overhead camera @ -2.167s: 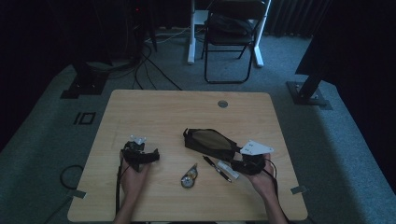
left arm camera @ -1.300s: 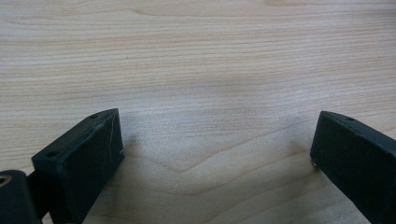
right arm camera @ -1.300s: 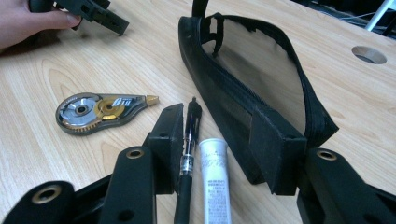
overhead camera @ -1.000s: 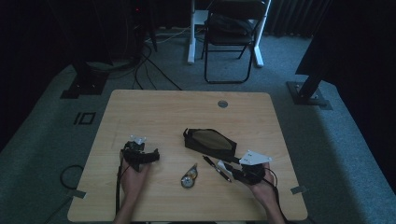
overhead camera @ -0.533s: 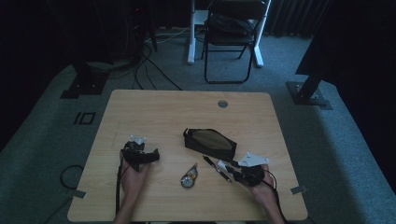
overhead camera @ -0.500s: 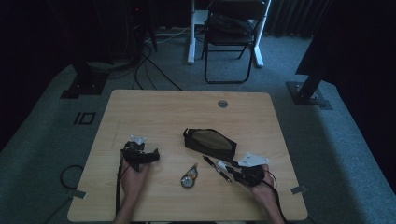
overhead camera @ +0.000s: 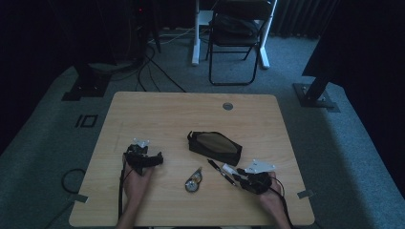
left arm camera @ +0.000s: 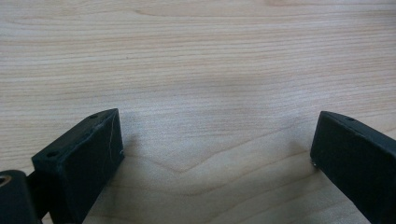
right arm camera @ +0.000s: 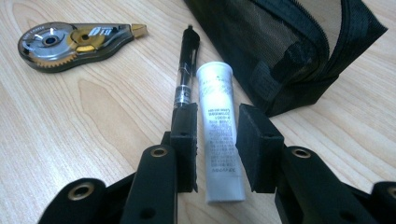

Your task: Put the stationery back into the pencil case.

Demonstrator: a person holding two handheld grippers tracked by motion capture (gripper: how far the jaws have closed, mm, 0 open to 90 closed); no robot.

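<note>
The white tube (right arm camera: 218, 135) lies flat on the tabletop (overhead camera: 157, 112) at about five o'clock from its middle, and in the right gripper view its long axis runs almost straight away from the camera, toward twelve o'clock, with the near end between the two jaws. The right tongs (right arm camera: 215, 140) straddle that near end, one jaw at nine o'clock of the tube and one at three o'clock, set to a narrow gap that looks a little wider than the tube; whether the pads already press on it cannot be told. A black pen (right arm camera: 186, 70) lies just beside the tube at its nine o'clock, nearly parallel, so the left jaw stands over the pen's near end and a closing pinch could catch both. A black mesh pouch (right arm camera: 289, 42) sits at one o'clock, near the tube's far end, and a correction-tape roller (right arm camera: 70, 41) at ten o'clock. The right hand is plainly the nearer one. The left tongs (left arm camera: 217, 154) hang wide apart over bare wood, well apart at nine o'clock.
</note>
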